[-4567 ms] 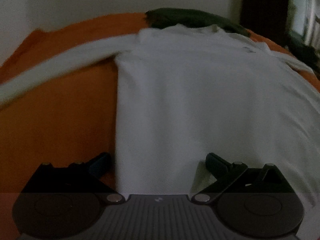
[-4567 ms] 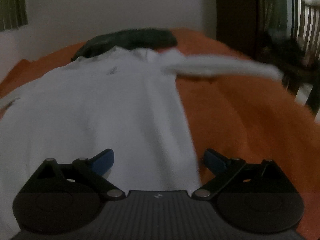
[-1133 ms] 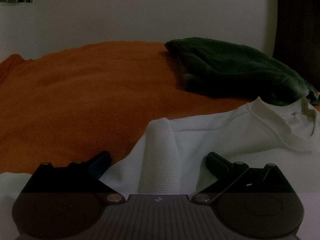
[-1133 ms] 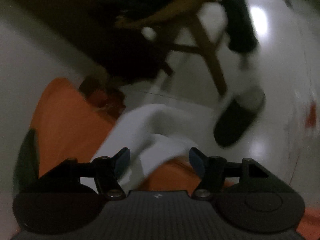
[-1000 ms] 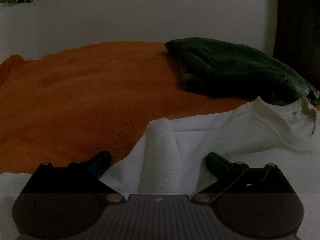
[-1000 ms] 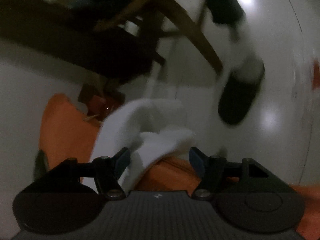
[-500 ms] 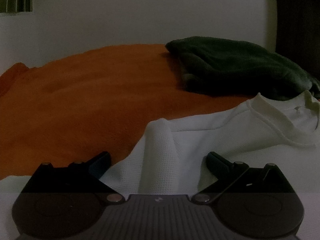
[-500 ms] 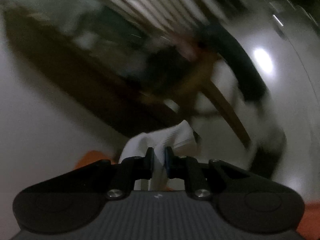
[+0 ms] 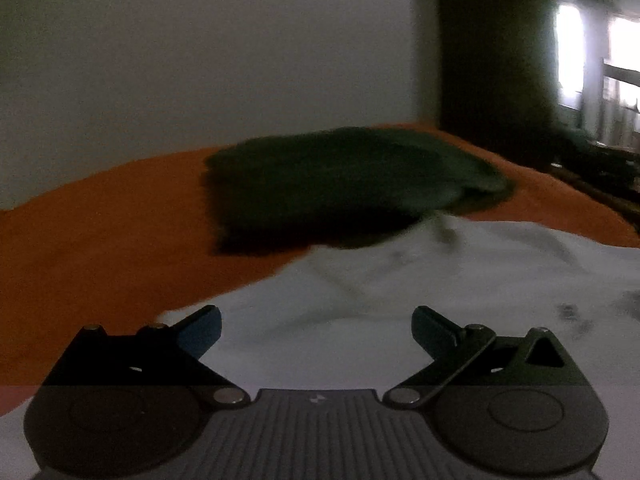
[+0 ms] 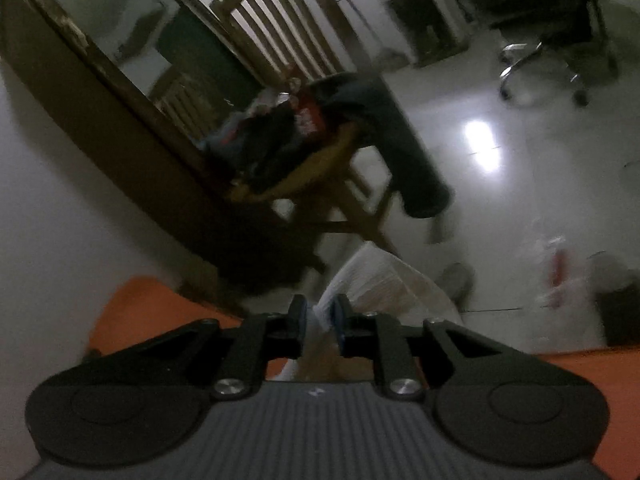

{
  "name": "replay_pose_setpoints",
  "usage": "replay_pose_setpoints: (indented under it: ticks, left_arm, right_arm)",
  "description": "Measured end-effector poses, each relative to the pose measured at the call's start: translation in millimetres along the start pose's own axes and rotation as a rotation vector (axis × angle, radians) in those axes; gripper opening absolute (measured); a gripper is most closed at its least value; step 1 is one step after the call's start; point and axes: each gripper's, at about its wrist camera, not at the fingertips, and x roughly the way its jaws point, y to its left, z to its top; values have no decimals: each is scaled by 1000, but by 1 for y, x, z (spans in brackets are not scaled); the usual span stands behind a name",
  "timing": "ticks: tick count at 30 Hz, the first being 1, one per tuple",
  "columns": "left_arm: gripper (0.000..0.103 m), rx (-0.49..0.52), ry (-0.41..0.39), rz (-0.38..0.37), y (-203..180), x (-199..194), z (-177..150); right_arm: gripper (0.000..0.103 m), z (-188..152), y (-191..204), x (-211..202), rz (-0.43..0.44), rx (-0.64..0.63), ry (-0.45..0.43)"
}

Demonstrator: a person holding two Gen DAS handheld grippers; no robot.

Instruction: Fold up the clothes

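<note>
Right gripper (image 10: 319, 316) is clamped on a fold of white sleeve (image 10: 384, 280) past the edge of the orange bed (image 10: 152, 300); its jaws are easing slightly apart with the cloth between them. Left gripper (image 9: 316, 326) has its fingers wide apart, nothing between them, over the white long-sleeved shirt (image 9: 460, 280) lying on the orange cover near a dark green folded garment (image 9: 340, 184). Judged early: sleeve not yet laid across the body; remaining folds outstanding.
</note>
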Motion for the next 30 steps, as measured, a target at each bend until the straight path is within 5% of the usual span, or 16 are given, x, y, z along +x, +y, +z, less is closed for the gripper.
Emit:
replay_pose_setpoints:
  ticks: [4, 8, 11, 15, 17, 19, 21, 23, 25, 28, 30]
  left_arm:
    - [103, 29, 102, -122, -39, -4, 0]
    - [103, 60, 96, -185, -65, -30, -13]
    - [103, -37, 37, -225, -55, -66, -20]
    - [103, -204, -35, -207, -15, -110, -25]
    - [103, -273, -37, -181, 7, -128, -31]
    - [103, -338, -28, -162, 26, -142, -40]
    - [103, -337, -11, -130, 35, -151, -48]
    - [102, -319, 10, -86, 41, -159, -57]
    - [102, -321, 22, -84, 39, -162, -62]
    - [103, -319, 53, -108, 27, -160, -68]
    - [103, -281, 81, -131, 10, -150, -69]
  right_arm:
    - [16, 18, -7, 27, -40, 42, 98]
    - [14, 19, 19, -3, 21, -57, -31]
    - [8, 15, 65, -36, 276, -137, -135]
    - [8, -12, 186, -118, 732, -516, -292]
    - [8, -51, 253, -144, 837, -740, -189]
    - [9, -89, 284, -149, 861, -788, -25]
    - [16, -119, 284, -137, 824, -724, 141]
    - [43, -143, 262, -112, 688, -632, 300]
    - [46, -164, 230, -86, 517, -632, 417]
    - [46, -179, 183, -48, 177, -755, 433]
    - [46, -177, 162, -25, -8, -867, 356]
